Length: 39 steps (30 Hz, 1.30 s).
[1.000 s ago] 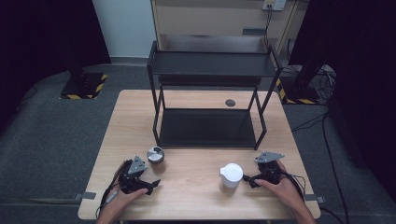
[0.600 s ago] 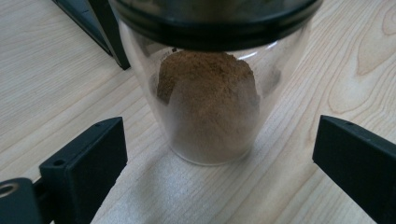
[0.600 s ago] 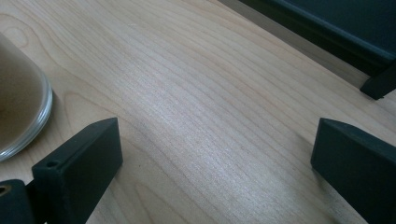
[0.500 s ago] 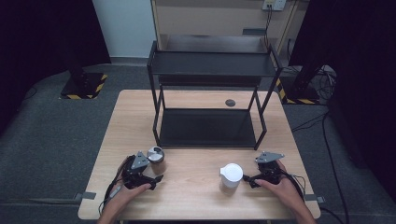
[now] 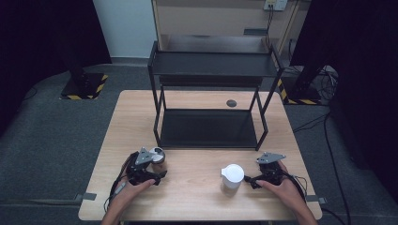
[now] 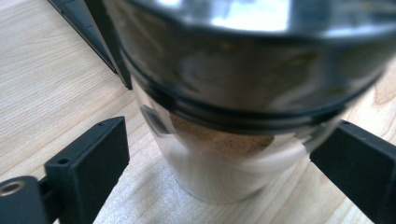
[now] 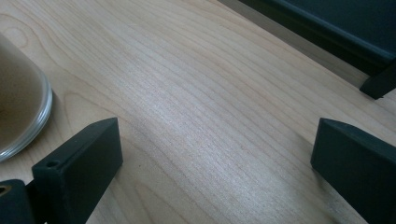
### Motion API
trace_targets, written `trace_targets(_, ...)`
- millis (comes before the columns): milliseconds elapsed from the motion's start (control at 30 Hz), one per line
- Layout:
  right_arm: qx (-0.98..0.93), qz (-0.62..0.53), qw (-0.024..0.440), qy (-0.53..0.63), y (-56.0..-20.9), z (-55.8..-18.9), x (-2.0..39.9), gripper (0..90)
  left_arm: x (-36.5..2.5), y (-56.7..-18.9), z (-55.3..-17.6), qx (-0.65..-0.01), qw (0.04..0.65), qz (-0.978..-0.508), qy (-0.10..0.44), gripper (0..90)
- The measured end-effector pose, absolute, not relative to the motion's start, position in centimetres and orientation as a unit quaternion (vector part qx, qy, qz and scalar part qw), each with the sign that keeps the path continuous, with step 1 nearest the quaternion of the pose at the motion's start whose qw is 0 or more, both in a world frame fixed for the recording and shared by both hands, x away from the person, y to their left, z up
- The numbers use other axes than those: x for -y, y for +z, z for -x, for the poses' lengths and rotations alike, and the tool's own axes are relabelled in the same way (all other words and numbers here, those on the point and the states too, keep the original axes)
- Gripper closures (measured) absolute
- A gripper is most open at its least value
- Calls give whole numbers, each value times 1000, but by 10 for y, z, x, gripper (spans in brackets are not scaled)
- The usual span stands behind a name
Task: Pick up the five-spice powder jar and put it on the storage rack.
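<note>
On the near half of a light wooden table (image 5: 197, 197), two hand-held grippers are seen resting in front of a black two-tier metal rack (image 5: 211, 101). The left gripper (image 5: 149, 174) is positioned with its jaws spread wide on either side of a shiny steel cup (image 6: 233, 116), neither jaw touching it; the cup stands just ahead of the rack's near-left leg. The right gripper (image 5: 257, 179) is held with its jaws likewise spread over bare wood, just beside a white lidded cup (image 5: 232, 174), whose rounded base (image 7: 21, 112) is glimpsed at the edge of the right gripper view. A small dark disc (image 5: 231, 103) is seen lying behind the rack's lower shelf. No writing can be read. Since the earlier pictures, the left gripper has been brought forward around the steel cup, while the right is unchanged.
</note>
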State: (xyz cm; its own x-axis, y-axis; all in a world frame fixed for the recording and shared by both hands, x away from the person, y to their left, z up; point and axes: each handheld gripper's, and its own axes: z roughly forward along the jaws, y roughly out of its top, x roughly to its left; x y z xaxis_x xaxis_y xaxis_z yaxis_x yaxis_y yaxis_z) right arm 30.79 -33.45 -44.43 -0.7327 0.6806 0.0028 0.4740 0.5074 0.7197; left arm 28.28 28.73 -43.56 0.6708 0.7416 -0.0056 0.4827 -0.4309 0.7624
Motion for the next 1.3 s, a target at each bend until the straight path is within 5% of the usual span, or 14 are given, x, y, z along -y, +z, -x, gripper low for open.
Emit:
trace_targets(667, -856, -337, 142, 364, -444, -308, 334, 27, -286, -439, -290, -356, 402, -827, 165, 295)
trace_targets(1300, -855, -339, 143, 365, -444, -307, 334, 27, -273, -410, -312, -252, 415, -864, 134, 297)
